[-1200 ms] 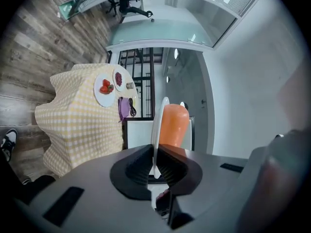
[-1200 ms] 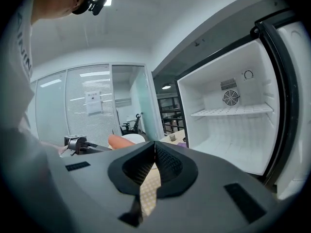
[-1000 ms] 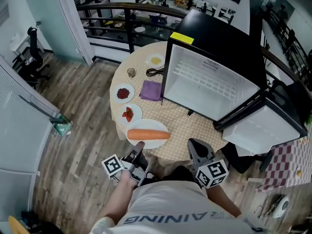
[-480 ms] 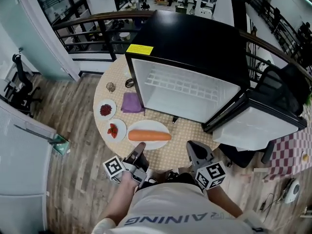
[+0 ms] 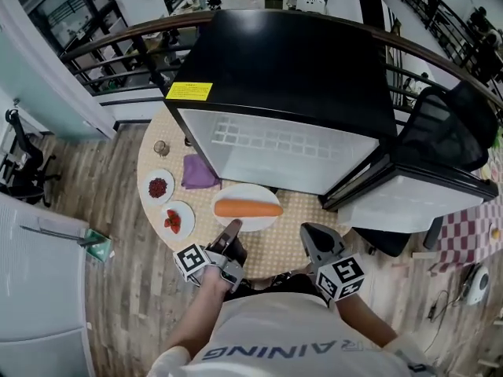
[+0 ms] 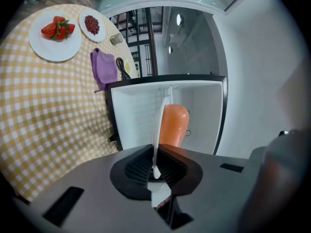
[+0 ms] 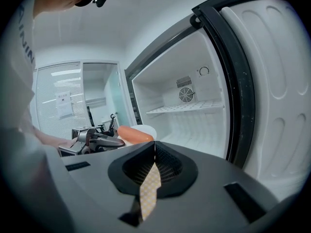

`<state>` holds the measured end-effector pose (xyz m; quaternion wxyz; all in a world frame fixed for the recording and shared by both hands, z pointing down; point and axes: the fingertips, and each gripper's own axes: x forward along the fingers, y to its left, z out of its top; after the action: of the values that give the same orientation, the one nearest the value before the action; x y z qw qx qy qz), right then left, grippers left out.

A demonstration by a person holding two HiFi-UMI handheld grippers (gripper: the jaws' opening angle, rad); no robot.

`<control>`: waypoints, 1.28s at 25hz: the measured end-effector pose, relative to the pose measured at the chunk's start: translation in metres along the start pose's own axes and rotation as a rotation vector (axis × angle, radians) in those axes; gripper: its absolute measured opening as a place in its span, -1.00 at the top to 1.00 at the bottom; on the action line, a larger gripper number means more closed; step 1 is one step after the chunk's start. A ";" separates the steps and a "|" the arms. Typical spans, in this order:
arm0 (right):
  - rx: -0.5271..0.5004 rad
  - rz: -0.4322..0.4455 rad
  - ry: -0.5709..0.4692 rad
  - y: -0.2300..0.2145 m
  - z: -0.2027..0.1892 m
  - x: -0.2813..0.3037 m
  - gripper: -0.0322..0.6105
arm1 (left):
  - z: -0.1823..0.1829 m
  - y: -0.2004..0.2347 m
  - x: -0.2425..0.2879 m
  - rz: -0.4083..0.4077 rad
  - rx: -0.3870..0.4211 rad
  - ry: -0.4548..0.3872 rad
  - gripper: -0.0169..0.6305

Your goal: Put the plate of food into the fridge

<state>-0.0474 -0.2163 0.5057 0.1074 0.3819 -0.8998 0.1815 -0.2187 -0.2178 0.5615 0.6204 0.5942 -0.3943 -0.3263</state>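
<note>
The left gripper is pinching the near rim of a white oval plate, its jaws closed on the thin edge, which is showing edge-on between them in the left gripper view. A whole orange carrot is lying lengthwise on that plate, and the plate is sitting just in front of the black mini fridge, outside its white compartment and close to its lower front edge. The fridge is standing on a round table covered with a yellow-checked cloth, with its door swinging wide open to the right. The right gripper is hovering in front of the fridge, near the hinge side, with its jaws pressed together on nothing. To the left of the fridge, a folded purple cloth is lying beside its side wall, a small white plate of strawberries and a small white plate of dark red bits are resting farther out, and a small glass jar is standing near the left rear corner. A yellow label is sticking to the fridge's top at the front left corner.
</note>
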 end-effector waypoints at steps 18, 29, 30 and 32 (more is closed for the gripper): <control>0.055 -0.153 0.033 -0.005 -0.007 0.004 0.83 | 0.042 0.049 0.120 0.043 0.011 0.046 0.86; 0.075 -0.178 0.077 -0.020 -0.023 -0.001 0.83 | 0.055 0.086 0.187 0.134 -0.027 0.008 0.86; 0.077 -0.178 0.082 -0.020 -0.025 -0.001 0.83 | 0.056 0.088 0.190 0.142 -0.024 0.003 0.86; 0.083 -0.174 0.089 -0.019 -0.028 -0.002 0.83 | 0.059 0.092 0.198 0.160 -0.019 -0.006 0.86</control>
<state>-0.0307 -0.2164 0.5353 0.1468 0.4543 -0.8493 0.2253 -0.1820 -0.4113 0.6719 0.6489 0.5541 -0.4392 -0.2811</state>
